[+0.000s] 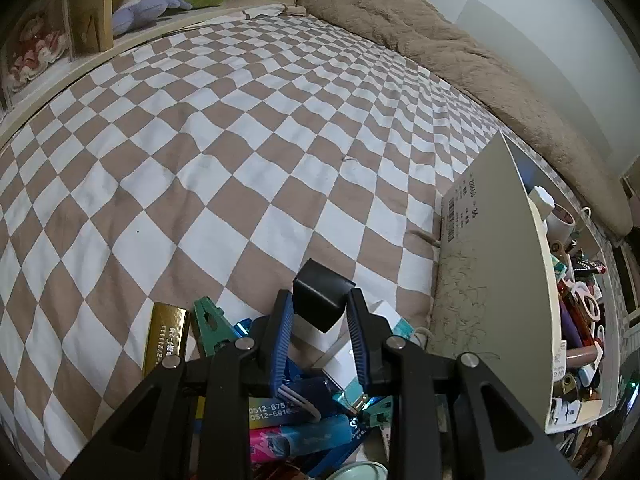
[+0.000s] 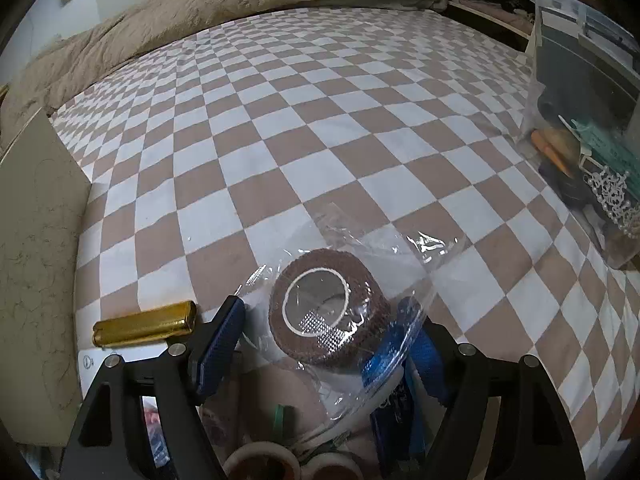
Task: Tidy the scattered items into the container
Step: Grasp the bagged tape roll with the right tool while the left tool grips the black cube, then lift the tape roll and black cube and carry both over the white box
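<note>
Beside white box (image 1: 496,280), on checkered bedspread (image 1: 240,140): left gripper (image 1: 320,320) clamps small black block (image 1: 320,296), rigid, light, held by flat sides. Right gripper (image 2: 320,336) straddles brown tape roll (image 2: 328,308) in crinkly clear wrap; contact unclear. Wrap likely slippery; pinch roll's rim. Gold bar (image 2: 144,324) lies nearer box.

Bedsheet (image 1: 240,152): checkered cloth, matt.
Blanket (image 1: 460,60): plush, rough-textured cloth.
Gold bar (image 2: 144,324): glossy, metallic-looking.
Tape roll (image 2: 332,308): brown woven fabric, in shiny clear plastic film.
Black block (image 1: 320,300): smooth, matt.
Container wall (image 1: 500,280): matt cream, smooth.
</note>
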Tool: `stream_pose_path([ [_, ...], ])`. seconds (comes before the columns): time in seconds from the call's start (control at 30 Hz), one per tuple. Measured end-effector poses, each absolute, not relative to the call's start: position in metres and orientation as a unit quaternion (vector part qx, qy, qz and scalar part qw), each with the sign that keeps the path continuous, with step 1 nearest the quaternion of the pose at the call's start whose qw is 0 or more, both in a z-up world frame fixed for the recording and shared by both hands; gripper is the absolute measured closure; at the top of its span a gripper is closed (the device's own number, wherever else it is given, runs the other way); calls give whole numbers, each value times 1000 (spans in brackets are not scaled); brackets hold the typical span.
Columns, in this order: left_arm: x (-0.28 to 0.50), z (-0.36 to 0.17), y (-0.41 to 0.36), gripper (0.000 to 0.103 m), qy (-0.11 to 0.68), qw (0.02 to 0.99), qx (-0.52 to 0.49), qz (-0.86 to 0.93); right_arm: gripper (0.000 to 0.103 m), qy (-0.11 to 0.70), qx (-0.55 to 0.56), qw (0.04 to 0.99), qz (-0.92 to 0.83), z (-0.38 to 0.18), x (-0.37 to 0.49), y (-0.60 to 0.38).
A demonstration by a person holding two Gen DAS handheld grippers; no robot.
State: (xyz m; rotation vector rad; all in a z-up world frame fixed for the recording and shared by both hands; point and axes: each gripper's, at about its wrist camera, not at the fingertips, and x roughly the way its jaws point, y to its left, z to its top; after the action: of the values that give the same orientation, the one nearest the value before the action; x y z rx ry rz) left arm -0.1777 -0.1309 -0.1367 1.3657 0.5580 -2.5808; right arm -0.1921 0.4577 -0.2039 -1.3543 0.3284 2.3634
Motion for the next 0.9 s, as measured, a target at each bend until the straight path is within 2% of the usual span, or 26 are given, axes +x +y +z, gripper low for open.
stream_pose_path([
  [0.03,-178,-136,-131,75,186,84,457,-866,28,122,-483,199,844,-204,-191,460],
  [0.07,-177,-136,-130,75,185,83,455,-867,39,122,-482,203,844,-204,-191,461],
  [0.13,-177,-135,-130,75,185,81,453,-868,50,120,-481,209,843,-202,-191,463],
  [0.17,-177,-134,-130,75,186,81,452,-869,52,124,-480,211,842,-201,-192,464],
  [0.57,-172,-123,-132,75,194,78,421,-883,53,194,-412,223,862,-170,-167,478],
  [0.9,-164,-102,-116,75,178,60,375,-908,53,248,-332,182,892,-134,-144,470],
])
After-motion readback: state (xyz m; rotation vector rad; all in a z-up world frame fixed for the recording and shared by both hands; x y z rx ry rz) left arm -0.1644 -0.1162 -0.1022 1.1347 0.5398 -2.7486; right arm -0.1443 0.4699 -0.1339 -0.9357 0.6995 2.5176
